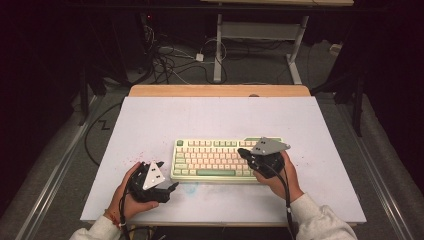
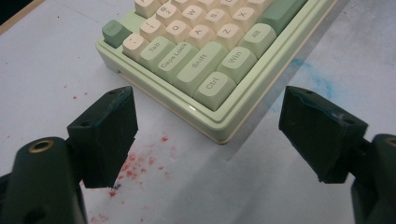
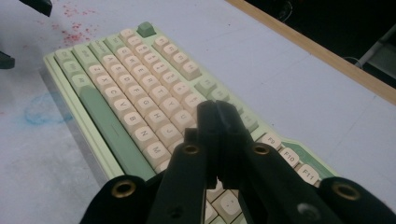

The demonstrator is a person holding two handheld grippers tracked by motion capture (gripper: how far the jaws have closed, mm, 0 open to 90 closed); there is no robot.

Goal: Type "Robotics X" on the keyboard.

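A pale green keyboard [image 1: 212, 160] with cream keys lies at the middle of the white table top. My left gripper [image 1: 167, 175] rests on the table just off the keyboard's near-left corner, pointing at it. Its jaws stand wide open with nothing between them; the left gripper [image 2: 212, 116] frames the Ctrl corner of the keyboard [image 2: 201, 56]. My right gripper [image 1: 243, 152] is over the keyboard's right end, pointing left along the keys. In the right gripper view the right gripper [image 3: 215, 114] is shut, empty, above the cream keys of the keyboard [image 3: 135, 93].
Red specks [image 2: 140, 161] and a blue smear [image 3: 44, 112] mark the white table top [image 1: 215, 115]. A wooden strip [image 1: 220, 90] runs along the far edge. Beyond it are cables and a desk frame [image 1: 220, 50] on the floor.
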